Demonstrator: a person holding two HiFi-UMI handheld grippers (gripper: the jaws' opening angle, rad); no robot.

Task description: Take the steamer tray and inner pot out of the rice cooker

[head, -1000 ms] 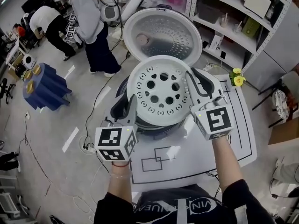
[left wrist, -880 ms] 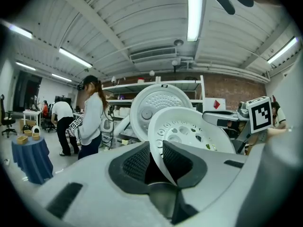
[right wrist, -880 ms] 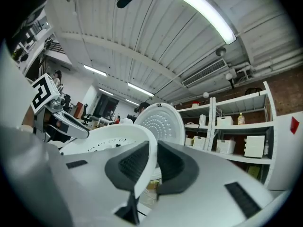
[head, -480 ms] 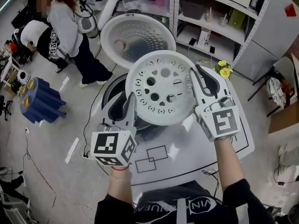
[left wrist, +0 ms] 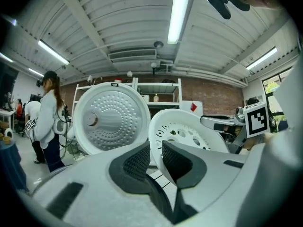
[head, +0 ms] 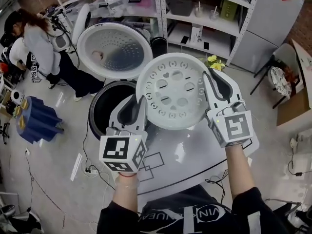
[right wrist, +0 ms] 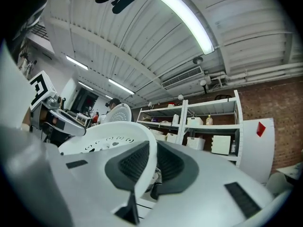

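The white steamer tray (head: 174, 92), round and full of holes, hangs in the air above the white table, to the right of the rice cooker. My left gripper (head: 138, 109) is shut on its left rim and my right gripper (head: 210, 85) on its right rim. In the left gripper view the tray (left wrist: 189, 131) has its rim between the dark pads (left wrist: 137, 162). In the right gripper view the tray (right wrist: 106, 143) curves up between the pads (right wrist: 130, 164) of that gripper. The rice cooker (head: 113, 107) stands with its lid (head: 114, 50) up and its dark pot opening uncovered.
The table (head: 195, 155) bears black line drawings near its front edge. Yellow flowers (head: 213, 61) stand behind the tray. Metal shelves (head: 204, 13) fill the back. People (head: 39, 48) and a blue stool (head: 36, 121) are at the left. Cables lie on the floor.
Both grippers have lifted the tray off the cooker and carried it to the right. The cooker's dark opening now shows at the left of the tray.
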